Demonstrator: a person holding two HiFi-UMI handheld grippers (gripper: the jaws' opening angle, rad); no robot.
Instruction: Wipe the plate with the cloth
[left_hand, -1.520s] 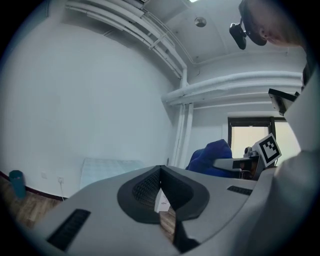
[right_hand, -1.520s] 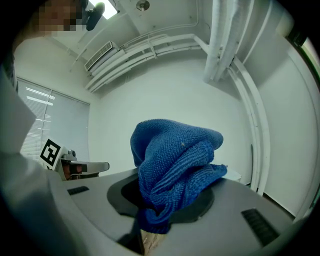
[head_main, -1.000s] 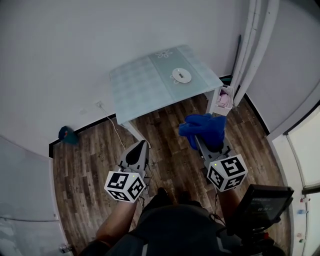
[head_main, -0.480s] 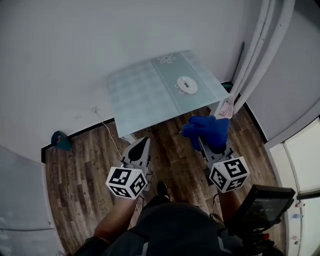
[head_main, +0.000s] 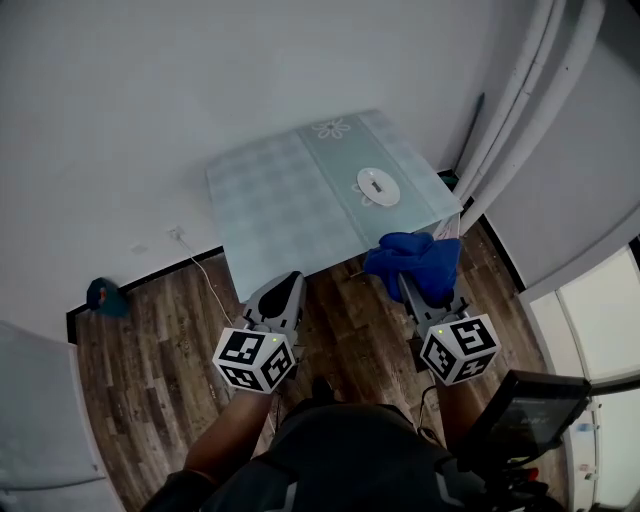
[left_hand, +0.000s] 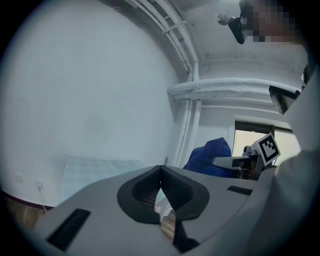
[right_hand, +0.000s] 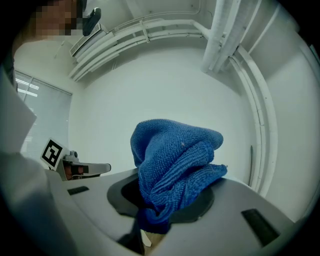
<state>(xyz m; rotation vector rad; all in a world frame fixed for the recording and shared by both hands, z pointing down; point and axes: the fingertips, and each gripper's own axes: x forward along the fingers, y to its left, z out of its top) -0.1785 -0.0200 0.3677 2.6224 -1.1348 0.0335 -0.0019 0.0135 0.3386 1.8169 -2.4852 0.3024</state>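
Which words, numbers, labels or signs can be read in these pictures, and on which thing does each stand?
None can be read.
The left cube and right cube carry only black-and-white square patterns, no letters.
The dark mark on the plate is too small to read.

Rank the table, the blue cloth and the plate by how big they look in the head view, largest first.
1. table, clearly the largest.
2. blue cloth; it is held nearer the camera than the plate, so part of its lead may be nearness.
3. plate, the smallest.
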